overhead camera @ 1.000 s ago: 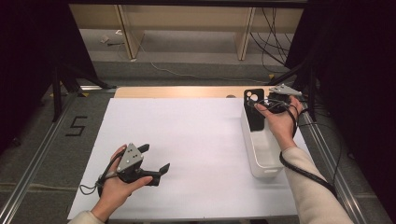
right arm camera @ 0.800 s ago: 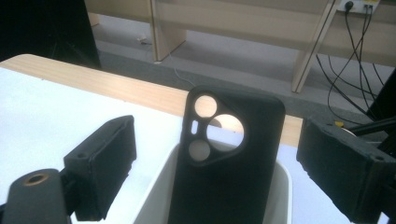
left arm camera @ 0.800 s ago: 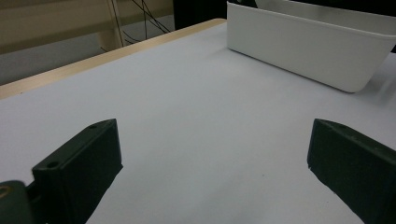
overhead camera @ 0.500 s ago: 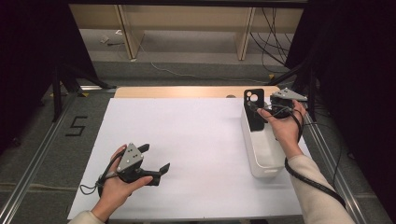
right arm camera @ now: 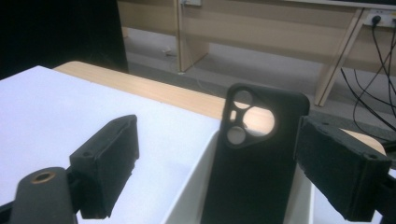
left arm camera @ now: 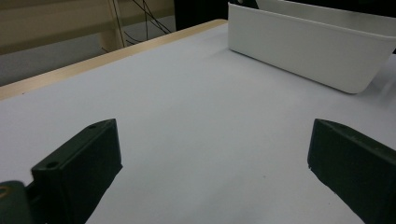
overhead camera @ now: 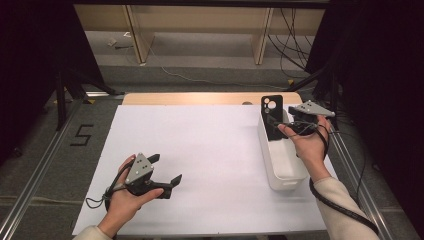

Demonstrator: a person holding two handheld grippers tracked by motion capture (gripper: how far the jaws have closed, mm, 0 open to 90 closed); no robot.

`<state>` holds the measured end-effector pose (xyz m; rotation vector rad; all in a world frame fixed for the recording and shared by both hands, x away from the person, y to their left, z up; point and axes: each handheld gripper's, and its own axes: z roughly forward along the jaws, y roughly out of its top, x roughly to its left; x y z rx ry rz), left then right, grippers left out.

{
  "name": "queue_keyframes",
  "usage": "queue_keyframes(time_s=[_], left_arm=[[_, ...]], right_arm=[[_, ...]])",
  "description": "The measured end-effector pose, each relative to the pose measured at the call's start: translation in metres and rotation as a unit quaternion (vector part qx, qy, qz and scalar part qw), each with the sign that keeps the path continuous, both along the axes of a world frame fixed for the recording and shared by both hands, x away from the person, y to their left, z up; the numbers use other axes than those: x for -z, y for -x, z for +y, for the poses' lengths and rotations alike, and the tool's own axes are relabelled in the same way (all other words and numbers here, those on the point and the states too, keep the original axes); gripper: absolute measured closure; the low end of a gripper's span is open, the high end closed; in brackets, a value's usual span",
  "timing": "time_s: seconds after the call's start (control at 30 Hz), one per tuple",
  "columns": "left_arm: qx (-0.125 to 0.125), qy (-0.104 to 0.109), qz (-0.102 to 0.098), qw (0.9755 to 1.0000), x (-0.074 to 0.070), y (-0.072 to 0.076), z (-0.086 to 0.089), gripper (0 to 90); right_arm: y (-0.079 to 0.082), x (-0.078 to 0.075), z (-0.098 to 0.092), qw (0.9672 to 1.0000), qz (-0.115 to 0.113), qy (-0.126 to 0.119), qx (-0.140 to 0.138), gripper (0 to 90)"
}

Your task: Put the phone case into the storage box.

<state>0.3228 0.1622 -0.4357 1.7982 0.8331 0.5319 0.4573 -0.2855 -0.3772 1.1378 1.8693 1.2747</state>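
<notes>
A black phone case (overhead camera: 272, 116) with a camera cut-out stands upright at the far end of a white bin (overhead camera: 283, 176) on the right of the table. My right gripper (overhead camera: 286, 124) is open just right of the case. In the right gripper view the phone case (right arm camera: 254, 154) rises out of the bin (right arm camera: 189, 205) beyond the right gripper (right arm camera: 219, 140), whose jaws stand wide apart and hold nothing. My left gripper (overhead camera: 165, 168) rests open low over the white table sheet (overhead camera: 210, 150) near the front left. In its own view, the left gripper (left arm camera: 210, 140) holds nothing.
The white bin (left arm camera: 308, 51) is far off from the left gripper across bare sheet. A wooden table edge (overhead camera: 200, 98) runs along the back. Metal rails (overhead camera: 30, 200) flank the table, and cables (overhead camera: 295, 35) lie on the floor behind.
My right hand and gripper have shifted slightly to the right, away from the upright phone case. The left gripper has not moved.
</notes>
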Motion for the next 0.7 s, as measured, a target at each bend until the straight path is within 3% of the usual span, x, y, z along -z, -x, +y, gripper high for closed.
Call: queue_keyframes(time_s=[0.7], left_arm=[[-0.001, 0.001, -0.001, 1.0, 0.0, 0.0, 0.001, 2.3]], right_arm=[[0.033, -0.005, 0.01, 0.9987, -0.005, -0.008, -0.05, 15.8]])
